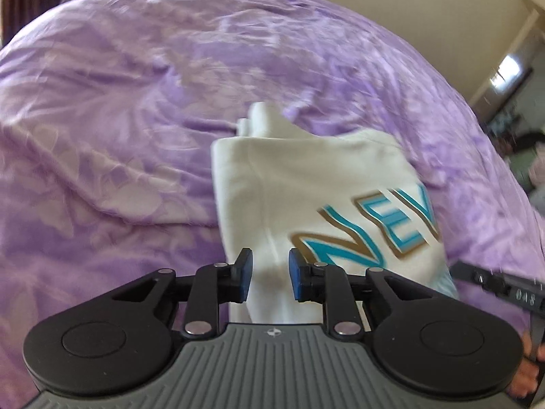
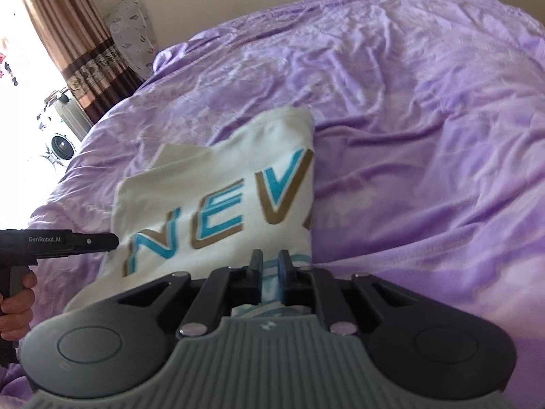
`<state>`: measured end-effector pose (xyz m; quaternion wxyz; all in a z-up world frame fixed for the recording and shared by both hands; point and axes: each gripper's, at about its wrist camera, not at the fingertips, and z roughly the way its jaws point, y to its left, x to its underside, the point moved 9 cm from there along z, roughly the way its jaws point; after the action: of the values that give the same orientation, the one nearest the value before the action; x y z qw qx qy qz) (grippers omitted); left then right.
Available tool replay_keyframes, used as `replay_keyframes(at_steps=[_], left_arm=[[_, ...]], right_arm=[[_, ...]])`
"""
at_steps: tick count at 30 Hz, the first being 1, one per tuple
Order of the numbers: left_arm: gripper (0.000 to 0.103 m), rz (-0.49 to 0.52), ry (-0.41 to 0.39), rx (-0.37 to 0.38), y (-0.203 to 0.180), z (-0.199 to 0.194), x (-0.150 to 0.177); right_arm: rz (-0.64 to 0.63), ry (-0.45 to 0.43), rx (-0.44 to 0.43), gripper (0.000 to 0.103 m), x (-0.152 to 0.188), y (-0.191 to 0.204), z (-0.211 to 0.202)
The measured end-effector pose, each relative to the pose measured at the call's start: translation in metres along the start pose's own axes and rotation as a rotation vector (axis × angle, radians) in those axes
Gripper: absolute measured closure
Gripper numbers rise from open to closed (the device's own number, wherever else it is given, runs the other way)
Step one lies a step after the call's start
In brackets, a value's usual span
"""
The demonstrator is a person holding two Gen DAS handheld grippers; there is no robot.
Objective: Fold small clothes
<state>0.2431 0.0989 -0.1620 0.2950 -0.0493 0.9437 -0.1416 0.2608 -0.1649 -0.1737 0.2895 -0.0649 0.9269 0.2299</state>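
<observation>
One garment on the bed here, a white tee with teal-and-gold lettering (image 1: 316,197), already folded down into a narrow-ish rectangle, and two grippers working its near edge. Starting on the left: the left gripper (image 1: 270,277) has its blue pads standing apart with a pleat of the white cloth running between them, and I can't see them actually pressing on it, so I'd call that one not clamped. From it the shirt stretches away toward 12 to 1 o'clock, long axis pointing away from the person, far end bunched up at about 12. Moving right, the right gripper (image 2: 270,274) is squeezed nearly together on the printed hem, cloth visibly pinched between the pads, so that one has a real grip. From its camera the shirt runs off toward 11 o'clock, with the other gripper poking in at 9. The purple bedspread (image 2: 425,129) is under everything, plus one curtain (image 2: 68,34) up at 10 o'clock. Both hands look about equally close to that near edge, so my guess is the next fold carries it toward the far end, once the left one bites.
</observation>
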Motion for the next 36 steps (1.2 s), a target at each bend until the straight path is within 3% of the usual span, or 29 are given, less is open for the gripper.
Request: replay_keyframes(at_steps=[8,14,19,27,36], left_arm=[[0.078,0.195,0.043,-0.020,-0.033,-0.042,0.043],[0.078,0.238,0.072,-0.066,-0.028,-0.045,0.076],[0.076,0.222,0.144,-0.111,-0.010,-0.022,0.096],[0.071,0.277,0.177,-0.162,-0.003,0.001,0.113],[0.070,0.276,0.174,-0.175,-0.004,-0.005,0.110]], right_arm=[[-0.071,0.008,0.013,0.094,0.026,0.022,-0.043],[-0.120,0.035,0.073,0.090,0.061,0.021,-0.062],[-0.087,0.106,0.099,0.083,0.085,0.003,-0.045],[-0.134,0.204,0.132,0.083,0.108,-0.007,-0.015],[-0.142,0.211,0.132,0.083,0.108,-0.007,-0.008]])
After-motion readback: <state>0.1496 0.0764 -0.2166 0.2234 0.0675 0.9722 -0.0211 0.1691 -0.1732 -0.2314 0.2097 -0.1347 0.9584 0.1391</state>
